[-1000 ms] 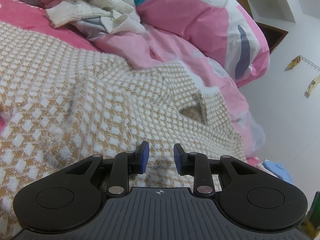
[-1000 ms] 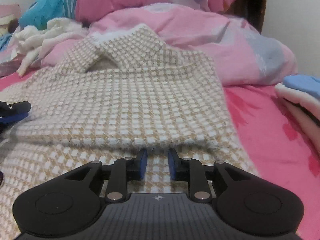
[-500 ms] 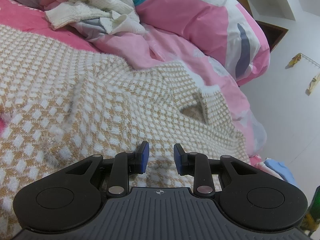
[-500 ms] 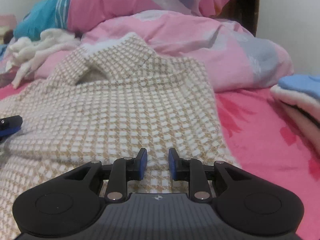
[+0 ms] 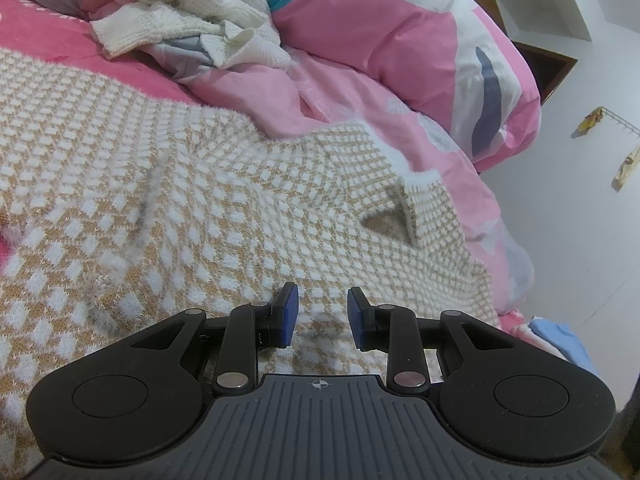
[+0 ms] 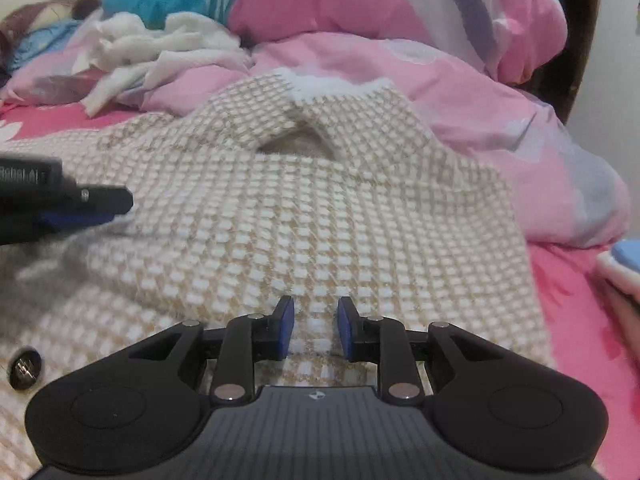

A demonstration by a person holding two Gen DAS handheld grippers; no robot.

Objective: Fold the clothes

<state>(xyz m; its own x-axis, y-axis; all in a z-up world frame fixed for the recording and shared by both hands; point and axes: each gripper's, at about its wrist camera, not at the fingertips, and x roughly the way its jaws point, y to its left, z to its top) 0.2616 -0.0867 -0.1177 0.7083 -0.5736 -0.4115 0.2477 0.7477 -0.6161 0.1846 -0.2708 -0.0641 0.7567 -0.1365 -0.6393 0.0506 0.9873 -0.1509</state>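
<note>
Over bed's (image 6: 580, 320) middle, left gripper (image 5: 319, 312) & right gripper (image 6: 312, 326) are hovering w/ jaws apart, empty, above tan-white checked sweater (image 5: 224, 216) lying spread by pink duvet (image 5: 384, 44).

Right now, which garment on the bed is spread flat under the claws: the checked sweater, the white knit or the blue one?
The checked sweater. It lies spread out under both claws; the white knit is crumpled against the quilt, and the blue one sits off at the bed's edge.
</note>
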